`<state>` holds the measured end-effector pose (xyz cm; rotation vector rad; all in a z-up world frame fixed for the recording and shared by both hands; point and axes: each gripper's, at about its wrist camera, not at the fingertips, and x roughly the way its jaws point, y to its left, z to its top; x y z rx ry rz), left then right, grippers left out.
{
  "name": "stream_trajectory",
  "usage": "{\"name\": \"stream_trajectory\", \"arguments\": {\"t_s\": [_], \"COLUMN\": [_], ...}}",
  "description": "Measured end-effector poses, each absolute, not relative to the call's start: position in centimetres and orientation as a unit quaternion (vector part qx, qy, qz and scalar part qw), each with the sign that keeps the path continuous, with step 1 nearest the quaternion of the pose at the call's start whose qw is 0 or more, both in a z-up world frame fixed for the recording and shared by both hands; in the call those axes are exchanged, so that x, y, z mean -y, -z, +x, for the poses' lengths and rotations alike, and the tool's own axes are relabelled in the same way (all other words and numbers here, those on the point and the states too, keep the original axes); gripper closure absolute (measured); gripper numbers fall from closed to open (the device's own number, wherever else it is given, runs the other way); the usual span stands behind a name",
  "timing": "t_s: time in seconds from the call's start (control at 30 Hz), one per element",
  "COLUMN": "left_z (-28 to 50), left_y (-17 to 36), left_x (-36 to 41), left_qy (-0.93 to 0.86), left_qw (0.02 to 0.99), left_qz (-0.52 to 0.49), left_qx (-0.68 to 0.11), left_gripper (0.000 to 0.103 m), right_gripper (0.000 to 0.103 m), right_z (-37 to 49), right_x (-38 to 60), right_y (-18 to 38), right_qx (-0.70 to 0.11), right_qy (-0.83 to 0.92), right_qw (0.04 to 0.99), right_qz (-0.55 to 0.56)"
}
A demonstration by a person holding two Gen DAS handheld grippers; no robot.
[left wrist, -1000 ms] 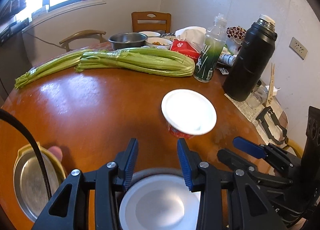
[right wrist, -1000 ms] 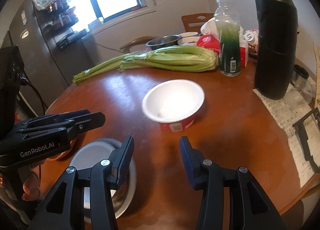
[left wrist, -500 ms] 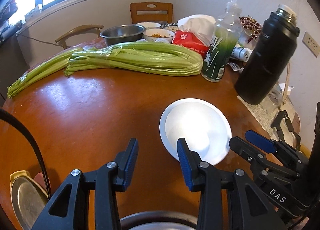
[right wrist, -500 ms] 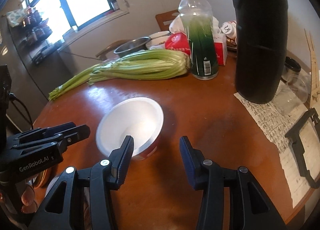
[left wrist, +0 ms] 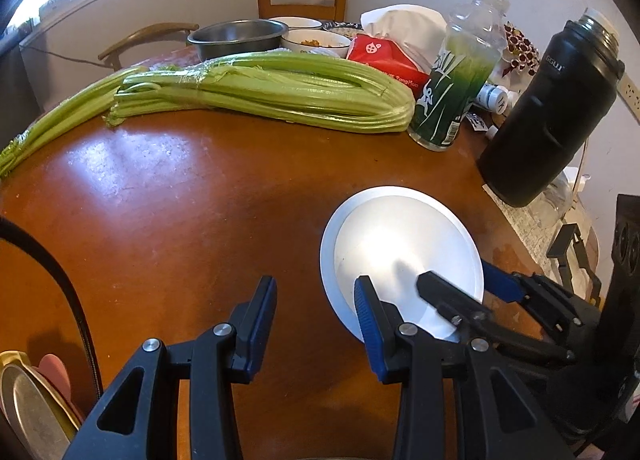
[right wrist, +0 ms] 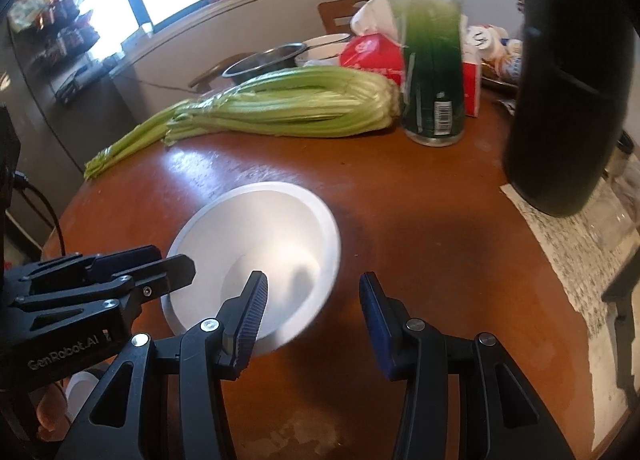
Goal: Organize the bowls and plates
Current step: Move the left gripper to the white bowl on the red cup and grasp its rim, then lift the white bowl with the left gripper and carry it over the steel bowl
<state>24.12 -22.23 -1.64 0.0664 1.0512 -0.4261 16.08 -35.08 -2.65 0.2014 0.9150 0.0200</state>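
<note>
Centrally on the round, glossy brown wooden table (left wrist: 168,195) sits a white bowl (left wrist: 400,256), smooth and matte inside, its rim a clean circle; in the right wrist view the bowl (right wrist: 260,244) looks slightly blurred. Behind it lies a long bundle of pale green celery (left wrist: 264,89), ribbed and fibrous, stretched across the tabletop. Beside the celery's thick end stands a clear plastic bottle (left wrist: 456,91) with green contents and a printed label, and to its right a tall black flask (left wrist: 548,115) with a metal mouth. Farther back are a dull steel basin (left wrist: 238,35) and a red packet (left wrist: 386,59). At the lower left edge of the left wrist view a round metal plate (left wrist: 28,408) with a yellowish rim is partly in sight.

Both tools are black plastic with blue ribbed pads, and both tilt steeply down toward the table. The left gripper (left wrist: 316,316) has its jaws parted with nothing between them but bare wood; its right finger crosses the near rim of the bowl in the picture. The right gripper (right wrist: 314,300) also stands parted and grasps nothing, straddling the bowl's near right rim: one finger over the inside, the other outside over the table. Whether either pad touches the bowl I cannot tell.
</note>
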Motion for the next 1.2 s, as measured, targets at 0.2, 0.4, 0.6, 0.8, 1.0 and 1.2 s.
{"name": "stream_trajectory", "arguments": {"t_s": [0.2,0.4,0.6,0.8,1.0,1.2], "left_z": [24.7,24.8,25.1,24.3,24.4,23.9], "left_y": [2.2,3.2,4.0,3.1,2.9,2.0], "left_x": [21.3,20.3,19.4,19.9,19.3,19.2], "left_qy": [0.193,0.18,0.195,0.205,0.209,0.205], "left_qw": [0.836,0.824,0.805,0.812,0.812,0.823], "left_qz": [0.018,0.012,-0.023,-0.017,-0.028,-0.022], "left_qx": [-0.513,-0.537,-0.559,-0.546,-0.544,-0.53], "left_gripper": [0.063,0.063,0.063,0.064,0.064,0.064], "right_gripper": [0.055,0.058,0.067,0.069,0.069,0.069], "right_z": [16.4,16.5,16.4,16.3,16.2,16.1], "right_x": [33.2,31.3,30.5,29.8,29.6,29.3], "right_y": [3.3,3.6,3.7,3.1,2.6,2.1], "right_qx": [-0.452,-0.461,-0.47,-0.466,-0.459,-0.454], "right_qy": [-0.043,-0.061,-0.072,-0.072,-0.077,-0.076], "right_qw": [0.887,0.881,0.873,0.876,0.88,0.883], "right_qz": [0.082,0.084,0.106,0.1,0.099,0.097]}}
